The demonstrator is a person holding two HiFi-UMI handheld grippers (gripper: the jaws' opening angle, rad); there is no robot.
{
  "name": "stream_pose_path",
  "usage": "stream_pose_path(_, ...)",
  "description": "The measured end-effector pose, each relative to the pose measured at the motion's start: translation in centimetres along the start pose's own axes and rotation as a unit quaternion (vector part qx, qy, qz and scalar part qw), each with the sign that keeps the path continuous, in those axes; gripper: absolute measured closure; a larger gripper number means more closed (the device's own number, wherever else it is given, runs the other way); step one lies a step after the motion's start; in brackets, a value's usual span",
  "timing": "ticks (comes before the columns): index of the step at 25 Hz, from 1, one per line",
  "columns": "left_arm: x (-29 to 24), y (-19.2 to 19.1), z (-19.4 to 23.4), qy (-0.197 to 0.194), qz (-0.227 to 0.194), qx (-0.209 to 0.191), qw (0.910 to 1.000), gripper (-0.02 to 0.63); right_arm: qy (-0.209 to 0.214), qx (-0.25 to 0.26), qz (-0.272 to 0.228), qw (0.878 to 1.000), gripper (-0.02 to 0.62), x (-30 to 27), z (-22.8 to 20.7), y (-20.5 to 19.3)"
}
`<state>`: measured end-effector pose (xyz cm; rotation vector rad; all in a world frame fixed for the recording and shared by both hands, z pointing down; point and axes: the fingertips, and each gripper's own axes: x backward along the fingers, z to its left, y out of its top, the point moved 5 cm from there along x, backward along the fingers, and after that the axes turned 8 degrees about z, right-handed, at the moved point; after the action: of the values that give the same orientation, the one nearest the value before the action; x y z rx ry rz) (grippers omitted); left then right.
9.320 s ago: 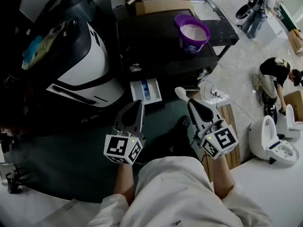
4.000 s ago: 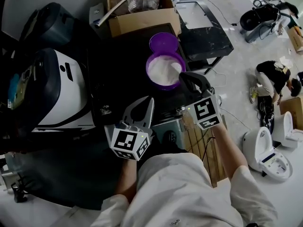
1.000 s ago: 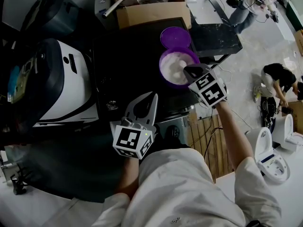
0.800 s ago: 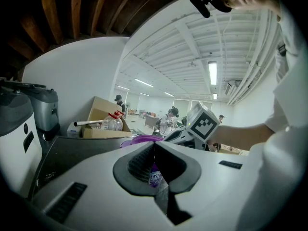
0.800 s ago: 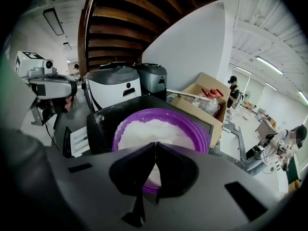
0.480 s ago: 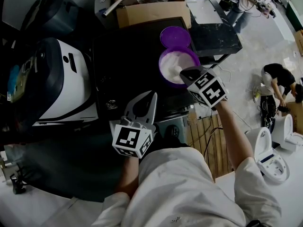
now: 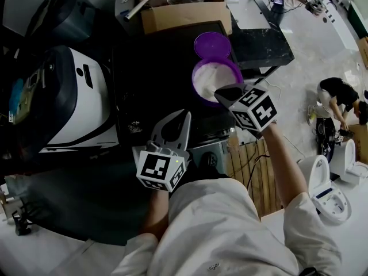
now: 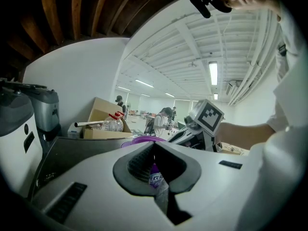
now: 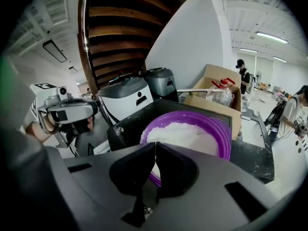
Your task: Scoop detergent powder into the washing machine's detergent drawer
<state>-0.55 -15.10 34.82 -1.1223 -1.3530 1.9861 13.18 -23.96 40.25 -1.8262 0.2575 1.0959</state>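
A purple tub [image 7: 200, 94] full of white detergent powder [image 7: 211, 73] stands on the black washing machine top [image 7: 155, 62]. Its purple lid [image 7: 211, 43] lies just behind it. My right gripper [image 7: 222, 91] is at the tub's near rim, shut on a pale scoop whose tip reaches into the powder. In the right gripper view the jaws [image 9: 155, 146] meet over the tub [image 9: 226, 134] and hide the scoop. My left gripper [image 7: 185, 117] hovers over the machine's front edge, shut and empty; past its tips [image 8: 154, 146] the tub [image 8: 139, 140] shows. The detergent drawer is hidden.
A cardboard box [image 7: 184, 13] holding a plastic bottle stands behind the machine. A white and black appliance [image 7: 69, 96] is at the left. A wooden pallet [image 7: 253, 171] and white toilets [image 7: 322, 183] are on the floor at the right, where people are working.
My right gripper's tip has shifted slightly left along the tub's near rim over the last second. The left gripper has stayed put.
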Motion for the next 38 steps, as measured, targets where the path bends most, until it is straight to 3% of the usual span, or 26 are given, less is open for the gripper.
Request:
stream_pose_path(10,-0.3,0.1,-0.5,-0.003,0.001,-0.002,1.0000,0.586,0.025,-0.068,-0.052,0.996,0.586,1.0,0.9,-0.2)
stream_pose_path(14,-0.4,0.0,-0.7,-0.002,0.001,-0.003,1.0000,0.586,0.038,-0.131,-0.087,0.987,0.584,1.1,0.9,-0.6)
stream_pose_path(20,-0.2,0.2,-0.9,-0.002,0.000,-0.005,1.0000,0.586,0.052,-0.259,-0.147,0.953,0.583,1.1,0.6,-1.7)
stream_pose_path(25,-0.4,0.1,-0.9,-0.001,0.000,-0.005,1.0000,0.586,0.068,-0.330,-0.186,0.923,0.583,1.1,0.2,-2.3)
stream_pose_path(38,-0.4,0.4,-1.5,0.000,-0.005,-0.011,0.9999,0.586,0.095,-0.436,-0.242,0.861,0.583,2.2,-1.1,-3.3)
